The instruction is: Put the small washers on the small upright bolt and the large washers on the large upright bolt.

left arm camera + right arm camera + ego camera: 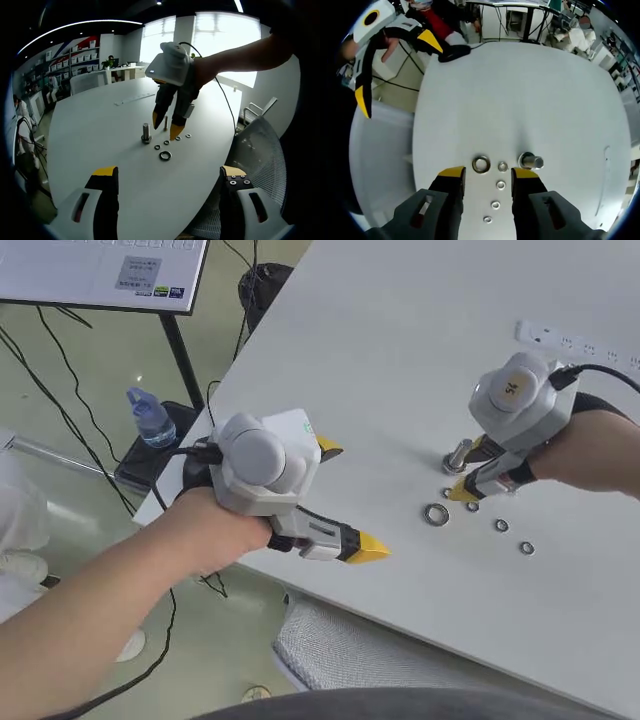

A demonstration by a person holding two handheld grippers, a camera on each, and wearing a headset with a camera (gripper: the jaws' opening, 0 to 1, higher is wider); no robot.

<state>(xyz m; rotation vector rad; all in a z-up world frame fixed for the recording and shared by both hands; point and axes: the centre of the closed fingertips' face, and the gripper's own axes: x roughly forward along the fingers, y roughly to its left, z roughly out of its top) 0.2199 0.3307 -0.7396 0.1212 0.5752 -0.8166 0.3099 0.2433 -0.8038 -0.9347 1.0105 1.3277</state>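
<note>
Washers all loose on the table, large washer at nine o'clock of the large bolt; right gripper hovers above, fingers spread, left gripper spread too, so first pick looks next: drop and pinch one

The left gripper, gripped in a hand, is hovering over the desk's near edge, its yellow-tipped jaws spread wide. Toward the right edge, the right gripper is pointing down at the desk with its jaws parted, and the large bolt is standing upright just beside its tips. A large washer is lying near those tips, with small washers trailing off to its right. A power strip is lying along the far right edge. A blue-capped bottle is standing on the floor beyond the left edge, below a screen.
</note>
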